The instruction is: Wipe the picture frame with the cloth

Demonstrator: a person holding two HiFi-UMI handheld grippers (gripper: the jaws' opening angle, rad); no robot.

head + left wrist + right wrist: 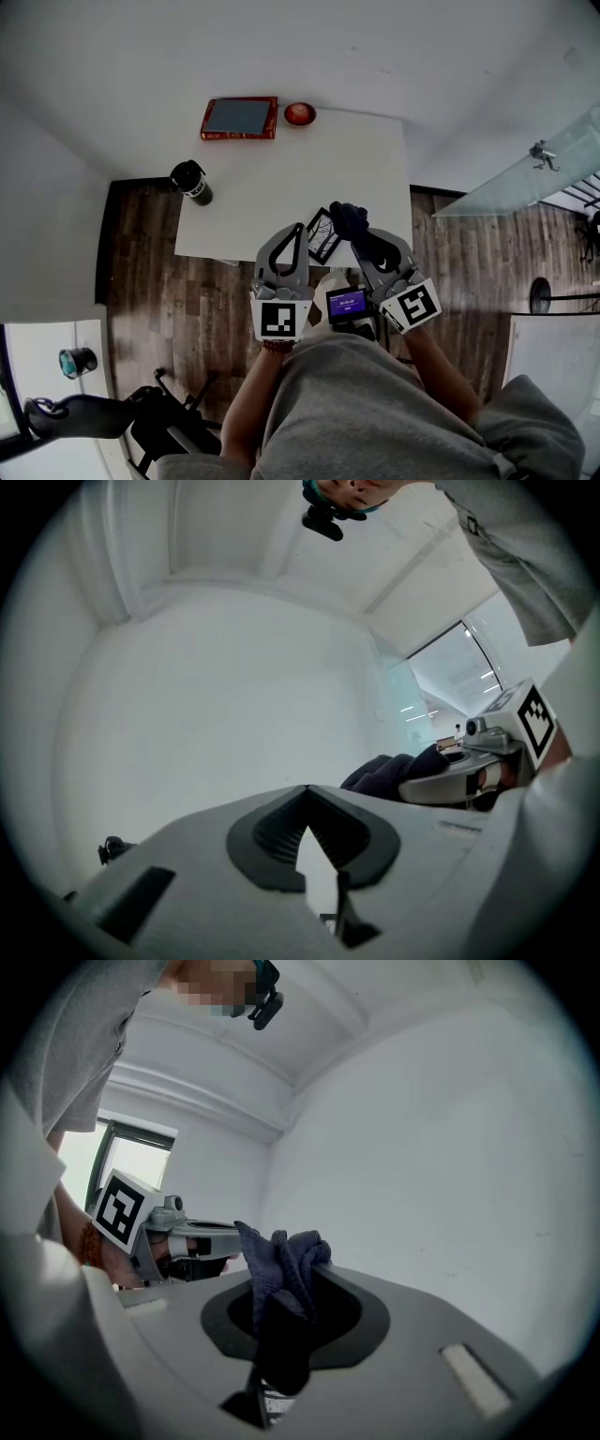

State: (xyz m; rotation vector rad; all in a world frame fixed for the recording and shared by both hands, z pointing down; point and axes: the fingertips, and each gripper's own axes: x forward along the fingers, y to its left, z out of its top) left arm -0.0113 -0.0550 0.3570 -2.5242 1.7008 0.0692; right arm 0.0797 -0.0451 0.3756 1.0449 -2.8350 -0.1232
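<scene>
A small black-edged picture frame [324,236] stands tilted over the white table's [281,178] near edge, between my two grippers. My left gripper [301,229] is to its left with the jaws shut. A thin dark edge, which looks like the frame [340,907], sits in the slit between them. My right gripper [362,234] is shut on a bunched dark blue cloth [349,219], which bulges out of the jaws against the frame's right side. In the right gripper view the cloth [281,1274] fills the jaw mouth. The left gripper view shows the cloth [389,771] in the right gripper [469,778].
At the table's far end lie a red-cased tablet [239,118] and a red round object [299,113]. A black cylinder [191,181] stands off the table's left edge. The floor is dark wood, and a glass panel [525,178] is at the right.
</scene>
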